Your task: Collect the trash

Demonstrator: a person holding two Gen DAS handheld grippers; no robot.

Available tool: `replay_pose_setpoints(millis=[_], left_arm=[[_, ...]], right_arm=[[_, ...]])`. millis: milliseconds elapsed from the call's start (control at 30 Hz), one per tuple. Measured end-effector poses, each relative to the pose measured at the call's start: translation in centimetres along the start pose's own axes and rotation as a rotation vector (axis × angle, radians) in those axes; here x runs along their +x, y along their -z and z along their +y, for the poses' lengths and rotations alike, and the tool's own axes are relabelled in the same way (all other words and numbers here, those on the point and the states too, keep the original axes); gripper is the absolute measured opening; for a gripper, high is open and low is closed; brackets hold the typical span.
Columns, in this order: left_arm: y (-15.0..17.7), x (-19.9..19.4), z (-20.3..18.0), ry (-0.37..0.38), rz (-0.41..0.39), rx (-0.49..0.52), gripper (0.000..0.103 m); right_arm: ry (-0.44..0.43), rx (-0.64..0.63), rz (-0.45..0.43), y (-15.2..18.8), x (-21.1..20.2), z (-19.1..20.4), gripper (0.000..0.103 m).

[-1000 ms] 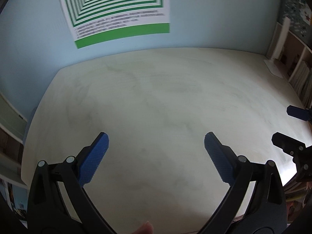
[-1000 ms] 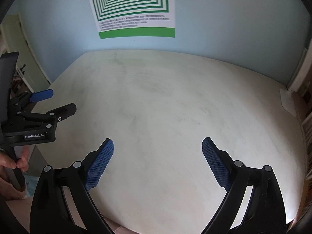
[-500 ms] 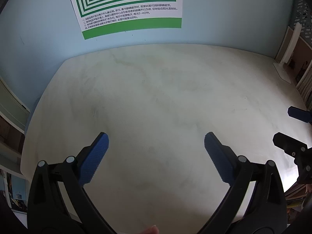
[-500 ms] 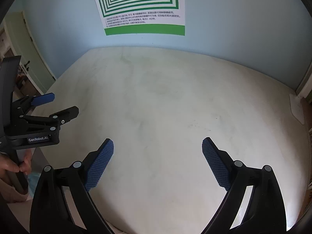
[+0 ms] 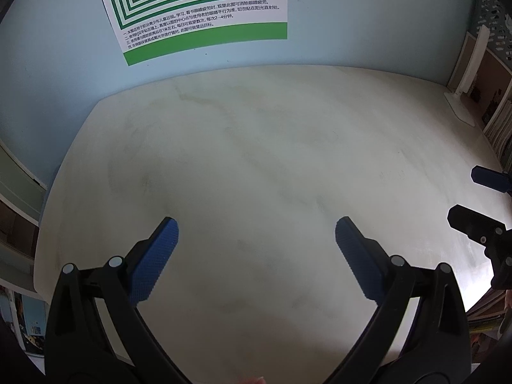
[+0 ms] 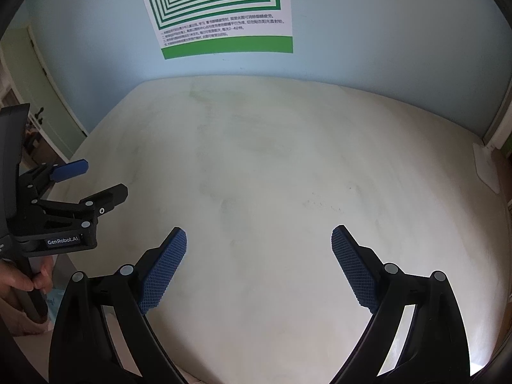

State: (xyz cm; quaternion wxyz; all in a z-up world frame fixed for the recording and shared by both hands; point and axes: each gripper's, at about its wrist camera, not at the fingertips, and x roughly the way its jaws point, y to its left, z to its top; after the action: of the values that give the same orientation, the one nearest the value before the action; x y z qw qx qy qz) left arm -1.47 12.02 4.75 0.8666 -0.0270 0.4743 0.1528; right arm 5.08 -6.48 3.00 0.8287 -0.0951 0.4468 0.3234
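Two black grippers with blue textured pads hover over a pale cream counter (image 5: 256, 147). The left gripper (image 5: 256, 230) and right gripper (image 6: 259, 236) both have jaws spread wide, holding nothing. No trash shows in either view.

Two handheld grippers are showing matching builds: the left gripper (image 5: 256, 233) is wearing glossy black plastic arms that are curving up to blue fingertips (image 5: 153, 264) with a fine knurled texture, each arm carrying a pair of round silver rivets. The right gripper (image 6: 259, 240) is displaying the same black frame and cross-hatched blue pads (image 6: 163, 270). Seen from the right wrist camera, the left unit's black body is bearing a small label reading "GenRobot.AI" beside its pale screw heads, with a hand (image 6: 19, 283) on its handle.
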Motion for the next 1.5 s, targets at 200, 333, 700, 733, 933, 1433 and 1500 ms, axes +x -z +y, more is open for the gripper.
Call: replay_pose_setpoints(millis=[200,333,700,733,933,1433,1500], left_arm=[[0.0,-0.2,0.0,0.001,-0.006,-0.004,0.096],[-0.1,-0.3,-0.1,0.004,-0.002,-0.008,0.096],[-0.4,0.0,0.1,0.018,0.001,-0.004,0.096],[-0.4,0.0,0.1,0.02,0.001,-0.003,0.096],[-0.5,0.2,0.1,0.024,0.004,0.001,0.096],[-0.8,1.0,0.3,0.046,0.016,0.003,0.096],[-0.8,1.1,0.3,0.046,0.018,0.005,0.096]], right_arm=[[0.005,0.007,0.0,0.1,-0.1,0.0,0.091],[0.01,0.007,-0.002,0.0,-0.2,0.0,0.091],[0.028,0.018,-0.003,0.2,-0.4,-0.1,0.091],[0.028,0.018,-0.002,0.2,-0.4,-0.1,0.091],[0.031,0.022,0.002,0.1,-0.3,0.2,0.091],[0.04,0.024,0.011,-0.2,0.0,0.2,0.091],[0.04,0.025,0.014,-0.2,0.1,0.1,0.091]])
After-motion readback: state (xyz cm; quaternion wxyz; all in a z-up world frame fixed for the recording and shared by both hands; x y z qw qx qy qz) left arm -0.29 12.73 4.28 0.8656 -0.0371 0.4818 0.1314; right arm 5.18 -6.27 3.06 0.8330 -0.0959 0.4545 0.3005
